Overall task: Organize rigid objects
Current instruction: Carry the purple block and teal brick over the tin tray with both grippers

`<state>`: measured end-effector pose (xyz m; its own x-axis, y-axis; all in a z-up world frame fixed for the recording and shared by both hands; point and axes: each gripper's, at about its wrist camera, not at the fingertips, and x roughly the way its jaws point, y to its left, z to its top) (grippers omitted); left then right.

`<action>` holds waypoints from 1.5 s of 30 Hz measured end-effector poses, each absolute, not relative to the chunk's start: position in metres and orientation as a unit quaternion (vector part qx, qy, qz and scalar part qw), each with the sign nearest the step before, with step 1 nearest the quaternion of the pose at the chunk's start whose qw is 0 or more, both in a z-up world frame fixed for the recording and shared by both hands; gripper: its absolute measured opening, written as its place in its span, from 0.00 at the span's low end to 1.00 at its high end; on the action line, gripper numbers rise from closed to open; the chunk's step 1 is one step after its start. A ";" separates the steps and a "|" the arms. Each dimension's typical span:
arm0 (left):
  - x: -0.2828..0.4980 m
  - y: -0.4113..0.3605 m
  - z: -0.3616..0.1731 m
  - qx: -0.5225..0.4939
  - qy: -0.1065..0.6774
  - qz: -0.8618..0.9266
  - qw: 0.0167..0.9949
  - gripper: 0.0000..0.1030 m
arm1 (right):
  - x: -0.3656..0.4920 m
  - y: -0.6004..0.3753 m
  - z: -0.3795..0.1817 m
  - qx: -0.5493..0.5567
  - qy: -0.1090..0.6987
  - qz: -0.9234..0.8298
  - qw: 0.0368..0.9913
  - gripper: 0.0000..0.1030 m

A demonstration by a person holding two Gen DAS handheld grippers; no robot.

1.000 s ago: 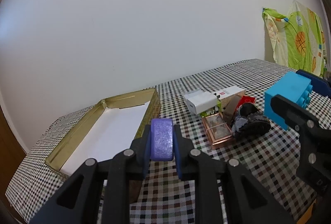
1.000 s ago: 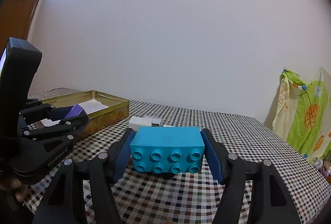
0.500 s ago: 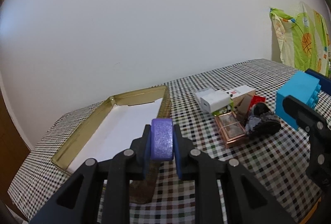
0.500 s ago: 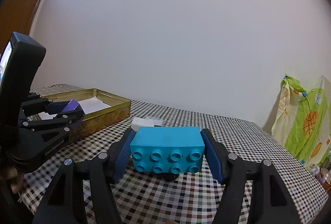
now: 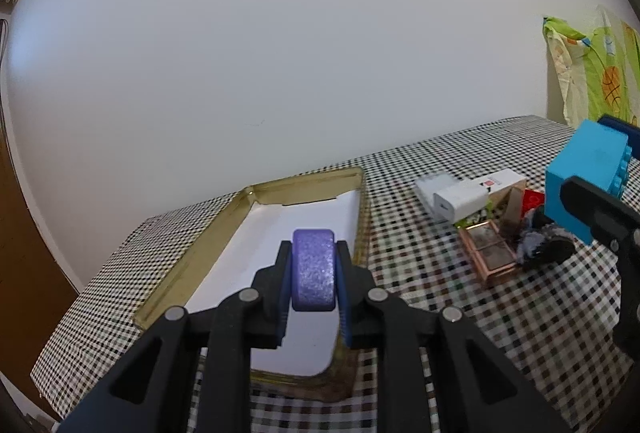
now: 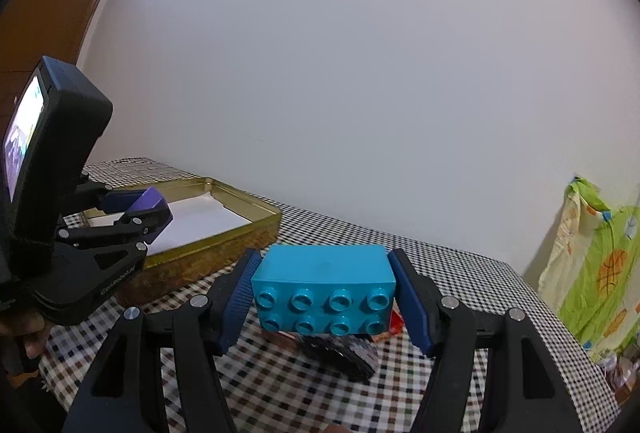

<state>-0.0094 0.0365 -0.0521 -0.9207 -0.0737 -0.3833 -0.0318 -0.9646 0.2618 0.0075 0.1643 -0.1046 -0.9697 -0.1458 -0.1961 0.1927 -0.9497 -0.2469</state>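
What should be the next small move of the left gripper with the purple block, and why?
Probably lower it a little and open. The left gripper is shut on the purple block, which already hangs over the white liner of the gold tin, inside its rim; nothing else lies there.

- The left gripper [image 5: 314, 275] is showing matte black linkage arms, silver round rivets glinting at each joint, with blue ribbed pads lining its fingers.
- The right gripper [image 6: 324, 293] is wearing the same black frame, silver rivets and blue ribbed pads.
- On the left unit's side, white lettering is running along the black body, beneath a lit screen.
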 end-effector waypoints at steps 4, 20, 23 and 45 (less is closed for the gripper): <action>-0.013 0.028 -0.051 0.201 -0.132 -0.971 0.015 0.18 | 0.001 0.155 -0.099 0.090 0.139 -0.981 0.097 0.65; -0.030 -0.021 -0.049 0.209 -0.104 -0.970 0.060 0.18 | -0.023 0.121 -0.092 0.087 0.150 -0.976 0.131 0.65; -0.034 -0.024 -0.045 0.207 -0.107 -0.970 0.064 0.18 | -0.027 0.112 -0.087 0.085 0.162 -0.974 0.137 0.65; -0.101 -0.062 -0.046 0.300 -0.136 -0.942 0.057 0.18 | -0.106 0.058 -0.086 0.163 0.161 -0.952 0.204 0.65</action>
